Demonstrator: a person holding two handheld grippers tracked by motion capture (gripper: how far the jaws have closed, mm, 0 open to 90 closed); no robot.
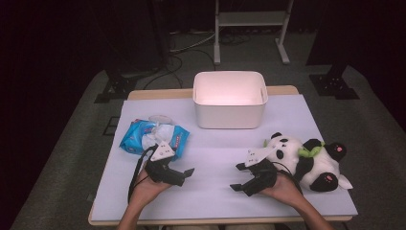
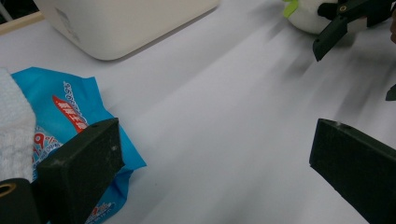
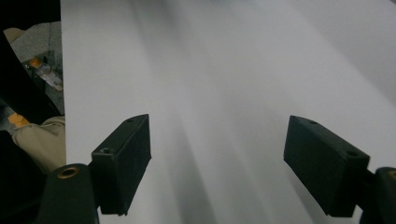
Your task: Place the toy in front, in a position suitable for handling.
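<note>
At lower centre of the high view, both grippers rest low over the white table cover (image 1: 215,158), holding nothing.

Left gripper (image 1: 184,173): jaws spread, just right of the blue wet-wipes pack (image 1: 153,136). Right gripper (image 1: 238,178): jaws spread, just left of the panda plush (image 1: 306,160). White bin (image 1: 230,99) stands at upper centre, apart from both.

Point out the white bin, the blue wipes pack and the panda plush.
white bin (image 1: 230,114): high view, on its front wall.
blue wipes pack (image 1: 131,136): high view, on its blue wrapper at the left.
panda plush (image 1: 287,149): high view, on its white head.
</note>
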